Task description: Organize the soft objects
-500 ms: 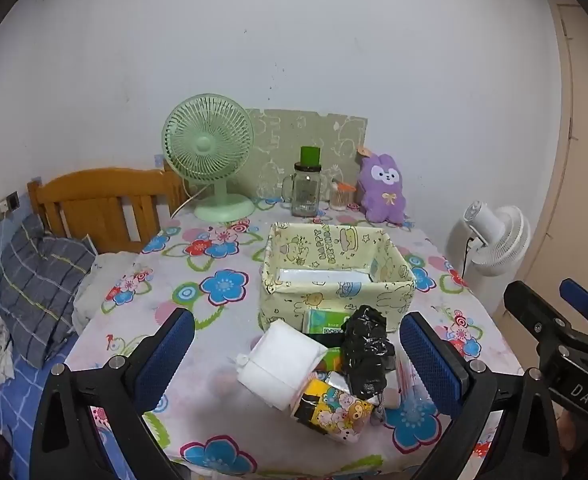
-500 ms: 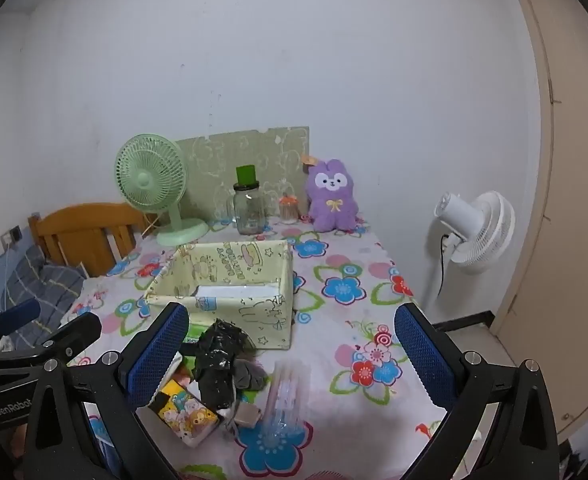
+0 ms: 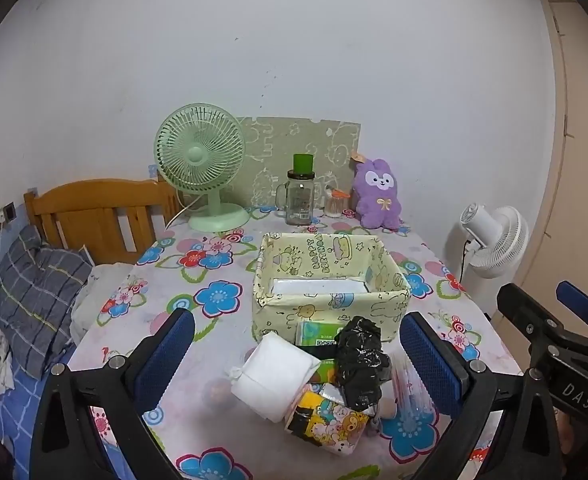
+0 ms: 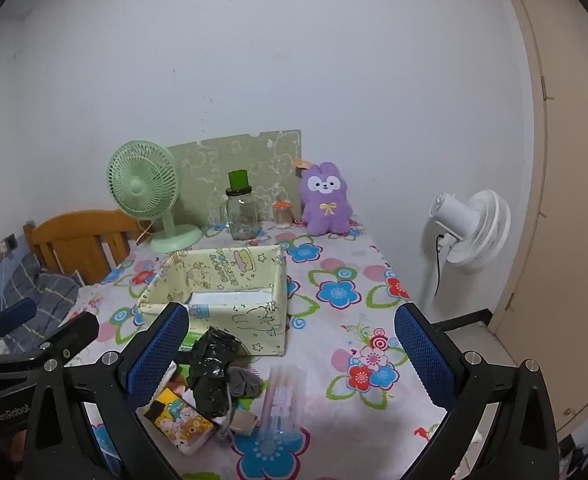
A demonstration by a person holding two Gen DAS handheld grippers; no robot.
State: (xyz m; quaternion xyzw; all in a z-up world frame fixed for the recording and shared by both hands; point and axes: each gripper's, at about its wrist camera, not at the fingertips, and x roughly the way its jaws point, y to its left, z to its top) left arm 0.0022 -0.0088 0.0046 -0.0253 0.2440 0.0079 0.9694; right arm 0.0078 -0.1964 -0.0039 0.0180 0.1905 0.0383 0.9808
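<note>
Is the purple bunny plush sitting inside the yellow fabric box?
No, the purple bunny plush sits upright on the table by the wall, well behind the yellow fabric box, which holds only a flat white pack.

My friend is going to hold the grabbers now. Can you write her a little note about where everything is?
Left gripper: open, holding nothing, above the near table edge.
Right gripper: open, holding nothing too.
The yellow box sits mid-table with one flat white pack inside.
The pile in front of it is still out: white roll, green tissue pack, black bag, cartoon pack, clear pack.
Left to do: put the pile in the box.
</note>
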